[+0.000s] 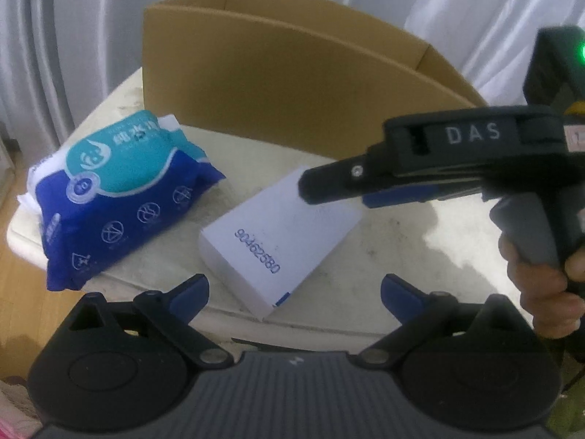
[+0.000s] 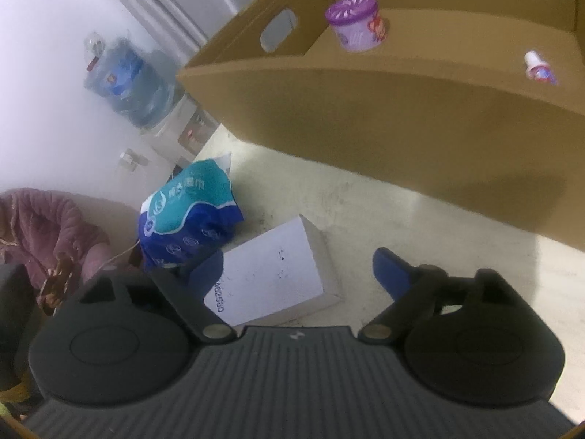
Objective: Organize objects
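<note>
A white flat box [image 1: 278, 237] with a printed number lies on the pale table [image 1: 420, 256], also in the right wrist view [image 2: 270, 278]. A blue and teal wet-wipes pack [image 1: 120, 197] lies left of it [image 2: 190, 219]. An open cardboard box [image 1: 292, 91] stands behind them; inside it [image 2: 402, 117] are a purple round tub [image 2: 356, 23] and a small white bottle [image 2: 539, 67]. My left gripper [image 1: 294, 294] is open, near the white box's front end. My right gripper [image 2: 298, 267] is open above the white box; its fingertips [image 1: 310, 186] hover over the box's far end.
A large water bottle [image 2: 128, 80] on a dispenser stands beyond the table's left side. A pink padded jacket [image 2: 47, 226] lies at the far left. Grey curtains [image 1: 55, 36] hang behind the cardboard box. The table's front edge [image 1: 310, 325] is close to my left gripper.
</note>
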`<state>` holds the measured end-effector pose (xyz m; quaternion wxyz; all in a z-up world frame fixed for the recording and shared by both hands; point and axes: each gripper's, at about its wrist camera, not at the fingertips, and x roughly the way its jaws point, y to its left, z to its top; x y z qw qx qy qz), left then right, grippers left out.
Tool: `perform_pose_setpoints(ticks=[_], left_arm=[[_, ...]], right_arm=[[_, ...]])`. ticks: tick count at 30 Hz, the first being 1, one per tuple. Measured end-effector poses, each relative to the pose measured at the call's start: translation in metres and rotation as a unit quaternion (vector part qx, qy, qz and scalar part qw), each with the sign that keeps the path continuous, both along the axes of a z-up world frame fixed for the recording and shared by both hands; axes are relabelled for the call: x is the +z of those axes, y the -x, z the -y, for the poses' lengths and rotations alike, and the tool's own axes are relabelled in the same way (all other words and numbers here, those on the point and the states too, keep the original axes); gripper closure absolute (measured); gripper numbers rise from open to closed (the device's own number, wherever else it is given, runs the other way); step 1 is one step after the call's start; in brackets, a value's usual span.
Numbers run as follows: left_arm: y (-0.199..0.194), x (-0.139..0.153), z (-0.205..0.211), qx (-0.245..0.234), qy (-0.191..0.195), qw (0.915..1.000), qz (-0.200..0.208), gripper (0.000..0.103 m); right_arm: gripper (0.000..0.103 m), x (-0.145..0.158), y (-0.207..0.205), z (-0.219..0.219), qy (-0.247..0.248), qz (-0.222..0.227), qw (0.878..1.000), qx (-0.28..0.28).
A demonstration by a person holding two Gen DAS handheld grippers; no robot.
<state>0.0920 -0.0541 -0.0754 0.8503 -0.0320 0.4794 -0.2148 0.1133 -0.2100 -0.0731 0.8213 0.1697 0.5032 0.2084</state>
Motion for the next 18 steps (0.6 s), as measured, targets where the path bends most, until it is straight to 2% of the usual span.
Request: perform_pose_setpoints(ticks=[11, 18], left_arm=[[0.001, -0.002, 0.015, -0.009, 0.002, 0.9999, -0.012, 0.004], [0.011, 0.005, 0.034, -0.040, 0.013, 0.9991, -0.008, 0.004]], right_arm=[[0.026, -0.011, -0.005, -0.007, -0.033, -0.031, 0.998, 0.041], [0.024, -0.006, 0.005, 0.009, -0.019, -0.036, 0.999, 0.033]])
